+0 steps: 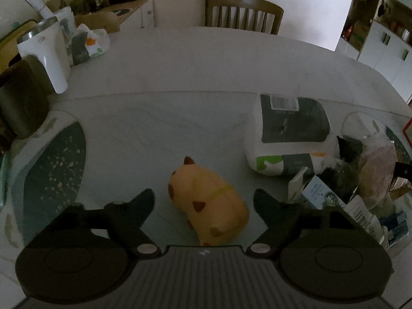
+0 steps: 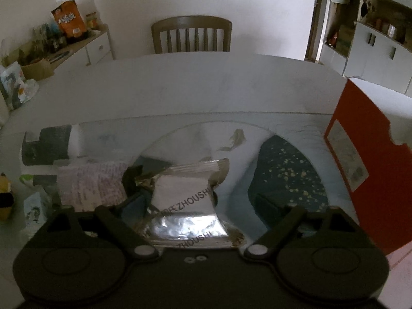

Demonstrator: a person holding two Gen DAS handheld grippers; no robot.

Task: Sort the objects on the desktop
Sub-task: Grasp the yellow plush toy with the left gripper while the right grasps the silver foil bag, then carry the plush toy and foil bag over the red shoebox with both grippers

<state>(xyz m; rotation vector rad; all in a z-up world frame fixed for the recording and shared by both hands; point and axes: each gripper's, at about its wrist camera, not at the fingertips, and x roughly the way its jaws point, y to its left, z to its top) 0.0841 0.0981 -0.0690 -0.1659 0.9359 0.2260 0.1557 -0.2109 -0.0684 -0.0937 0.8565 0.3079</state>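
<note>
Both claws hang over the table, each lining up a pick. The left gripper [image 1: 204, 203], jaws apart, straddles the yellow spotted toy [image 1: 208, 203] without touching. The right gripper [image 2: 198, 206], also spread, frames the silver foil packet [image 2: 185, 206]. Next, I reckon: lower, then squeeze.

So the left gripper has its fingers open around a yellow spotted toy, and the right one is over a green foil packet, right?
Not quite: the packet is silver foil, not green, as the right wrist view shows. The rest holds: the left gripper stands open around the yellow spotted toy.
</note>
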